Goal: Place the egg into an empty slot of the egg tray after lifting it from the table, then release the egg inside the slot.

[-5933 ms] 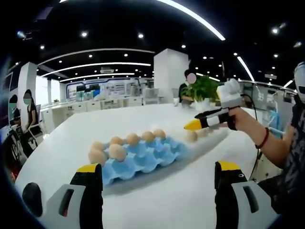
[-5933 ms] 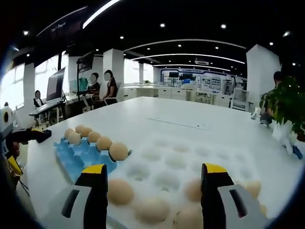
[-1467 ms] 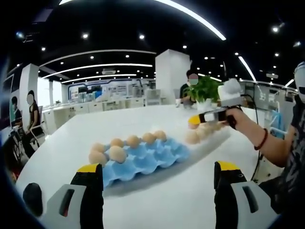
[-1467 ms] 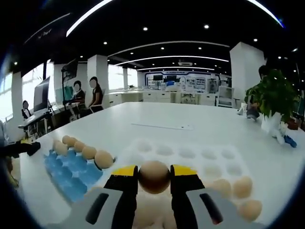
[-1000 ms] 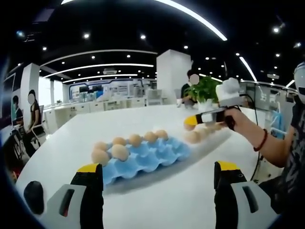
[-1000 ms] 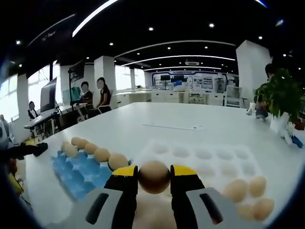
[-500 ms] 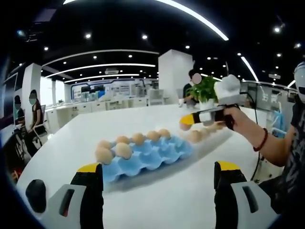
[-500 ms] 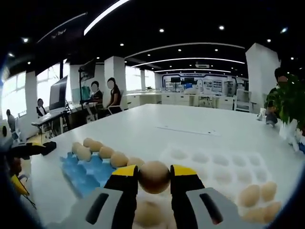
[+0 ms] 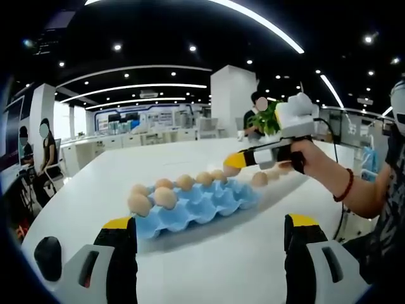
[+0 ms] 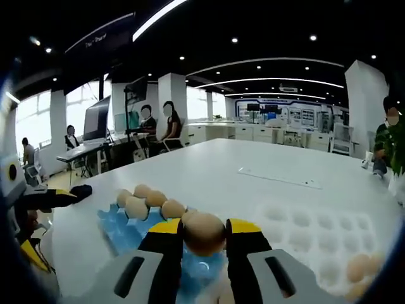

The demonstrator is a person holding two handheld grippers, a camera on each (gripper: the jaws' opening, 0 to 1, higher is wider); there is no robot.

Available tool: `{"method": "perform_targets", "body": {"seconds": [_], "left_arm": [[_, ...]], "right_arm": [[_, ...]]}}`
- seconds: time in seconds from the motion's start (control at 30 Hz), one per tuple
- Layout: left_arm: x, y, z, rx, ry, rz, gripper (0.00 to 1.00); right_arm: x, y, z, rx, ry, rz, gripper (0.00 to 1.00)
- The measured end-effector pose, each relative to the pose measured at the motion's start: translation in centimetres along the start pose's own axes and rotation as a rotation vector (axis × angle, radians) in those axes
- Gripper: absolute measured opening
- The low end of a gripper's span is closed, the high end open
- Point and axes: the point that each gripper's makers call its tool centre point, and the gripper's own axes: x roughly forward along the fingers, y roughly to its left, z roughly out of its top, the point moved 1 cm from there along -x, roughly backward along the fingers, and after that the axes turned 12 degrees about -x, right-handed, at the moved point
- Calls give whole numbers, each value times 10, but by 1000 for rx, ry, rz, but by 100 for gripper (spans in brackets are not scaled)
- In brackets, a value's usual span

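Observation:
A blue egg tray [image 9: 196,206] lies on the white table, with eggs [image 9: 166,197] along its far row and one in the row nearer me. My left gripper [image 9: 210,227] hangs open in front of it, nothing between its jaws. A hand brings my right gripper [image 9: 235,162] in from the right, over the tray's far right corner. In the right gripper view the right gripper [image 10: 204,225] is shut on a brown egg [image 10: 204,237], just above the blue egg tray [image 10: 120,229] and its row of eggs [image 10: 137,206].
A white egg tray [image 10: 316,234] lies to the right with a few eggs [image 10: 358,268] at its near end; loose eggs [image 9: 259,178] show beside the blue tray. The left gripper [image 10: 31,209] sits at the far left. People sit at desks behind.
My right gripper, shut on the egg, has moved left from the white tray to above the blue tray. The left gripper has stayed open and nearly still.

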Motion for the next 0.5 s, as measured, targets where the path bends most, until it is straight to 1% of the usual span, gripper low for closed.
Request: {"method": "perform_targets", "body": {"seconds": [0.17,0.37,0.5], "left_arm": [[-2,2,-1,0,3,5,99],[-4,6,0,-4,0,11,99],[-3,6,0,-6,1,8,99]], "right_arm": [[9,13,6,-16,-4,31,27],[16,20,8,-16,0,55,27],[22,29,10,-9,-4,85,27]]}}
